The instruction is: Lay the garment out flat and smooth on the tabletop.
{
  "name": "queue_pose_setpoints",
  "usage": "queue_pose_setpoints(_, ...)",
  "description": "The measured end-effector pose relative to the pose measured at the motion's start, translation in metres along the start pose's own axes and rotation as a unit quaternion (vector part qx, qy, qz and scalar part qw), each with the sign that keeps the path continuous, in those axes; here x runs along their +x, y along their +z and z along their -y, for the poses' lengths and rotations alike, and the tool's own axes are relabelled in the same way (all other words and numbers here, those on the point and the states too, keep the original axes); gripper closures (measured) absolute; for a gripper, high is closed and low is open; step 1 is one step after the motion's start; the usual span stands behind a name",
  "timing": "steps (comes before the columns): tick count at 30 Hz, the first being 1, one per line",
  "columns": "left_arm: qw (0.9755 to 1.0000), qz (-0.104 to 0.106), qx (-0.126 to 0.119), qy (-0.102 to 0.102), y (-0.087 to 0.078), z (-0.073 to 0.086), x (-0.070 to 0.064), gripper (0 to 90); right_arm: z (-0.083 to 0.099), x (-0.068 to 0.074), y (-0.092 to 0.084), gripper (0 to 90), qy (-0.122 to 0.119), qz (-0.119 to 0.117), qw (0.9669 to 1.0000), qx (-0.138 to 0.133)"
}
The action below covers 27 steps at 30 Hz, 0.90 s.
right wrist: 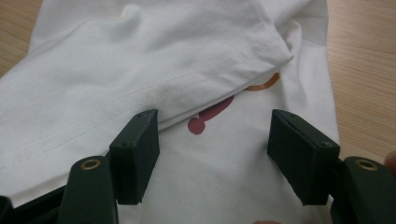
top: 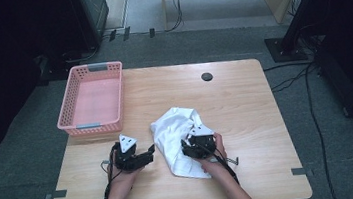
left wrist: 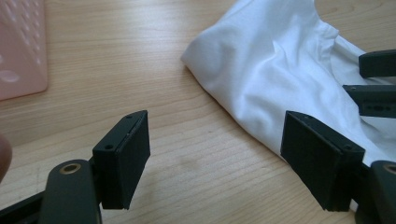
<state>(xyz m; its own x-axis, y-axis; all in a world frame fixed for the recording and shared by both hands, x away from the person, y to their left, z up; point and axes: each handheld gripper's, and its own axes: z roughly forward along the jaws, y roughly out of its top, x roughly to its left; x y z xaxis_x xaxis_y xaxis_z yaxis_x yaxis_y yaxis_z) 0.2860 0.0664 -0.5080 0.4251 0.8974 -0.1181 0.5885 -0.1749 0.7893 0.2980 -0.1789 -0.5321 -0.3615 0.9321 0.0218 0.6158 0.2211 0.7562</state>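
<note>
White cloth (top: 178, 138) lies crumpled at lower centre of my wooden table (top: 235, 103); my right gripper (right wrist: 212, 154) hovers over it, jaws apart, my left gripper (left wrist: 219, 158) open alongside it.

The crumpled garment (top: 178, 134) is white, printed with a dark red mark (right wrist: 208, 119) and an orange curve (right wrist: 264, 84). The lattice basket (top: 91, 96) is pink with grey handles. The table (top: 245, 101) is pale woodgrain.
</note>
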Motion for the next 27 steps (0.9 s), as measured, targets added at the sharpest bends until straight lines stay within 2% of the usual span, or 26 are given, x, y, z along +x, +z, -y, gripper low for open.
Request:
queue_pose_setpoints(2, 1.0000, 0.001, 0.003, 0.001, 0.001, 0.000, -0.003, 25.0, -0.001, 0.002, 0.001, 34.1, 0.004, -0.006, 1.0000, -0.002)
queue_pose_setpoints(5, 1.0000, 0.004, 0.005, 0.005, 0.003, -0.001, -0.007, 25.0, -0.001, 0.003, 0.001, 34.2, 0.022, -0.038, 0.9990, -0.009)
queue_pose_setpoints(7, 0.9999, 0.006, 0.005, 0.008, 0.004, -0.002, -0.010, 25.0, -0.001, 0.003, 0.000, 36.8, 0.020, -0.045, 0.9987, -0.014)
queue_pose_setpoints(10, 0.9999, 0.010, 0.004, 0.012, 0.007, -0.005, -0.016, 25.0, -0.004, -0.001, -0.005, 36.9, 0.021, -0.039, 0.9984, -0.035)
queue_pose_setpoints(13, 0.9998, 0.013, 0.004, 0.017, 0.009, -0.006, -0.021, 25.0, -0.007, -0.010, -0.010, 39.7, 0.044, -0.017, 0.9976, -0.051)
queue_pose_setpoints(15, 0.9996, 0.015, 0.006, 0.022, 0.011, -0.007, -0.025, 25.0, -0.007, -0.017, -0.008, 41.1, 0.049, 0.015, 0.9981, -0.036)
queue_pose_setpoints(17, 0.9995, 0.015, 0.006, 0.026, 0.012, -0.007, -0.028, 25.0, -0.005, -0.020, -0.005, 42.0, 0.049, 0.029, 0.9982, -0.018)
queue_pose_setpoints(19, 0.9994, 0.013, 0.005, 0.031, 0.014, -0.007, -0.032, 25.0, -0.002, -0.021, 0.000, 42.0, 0.038, 0.043, 0.9983, -0.001)
queue_pose_setpoints(24, 0.9983, 0.016, 0.008, 0.056, 0.018, -0.007, -0.046, 25.0, 0.001, -0.016, 0.000, 51.2, 0.030, 0.039, 0.9987, -0.014)
queue_pose_setpoints(27, 0.9971, 0.005, 0.031, 0.069, 0.026, -0.004, -0.053, 25.0, 0.001, -0.015, 0.000, 55.7, 0.030, 0.033, 0.9989, -0.015)
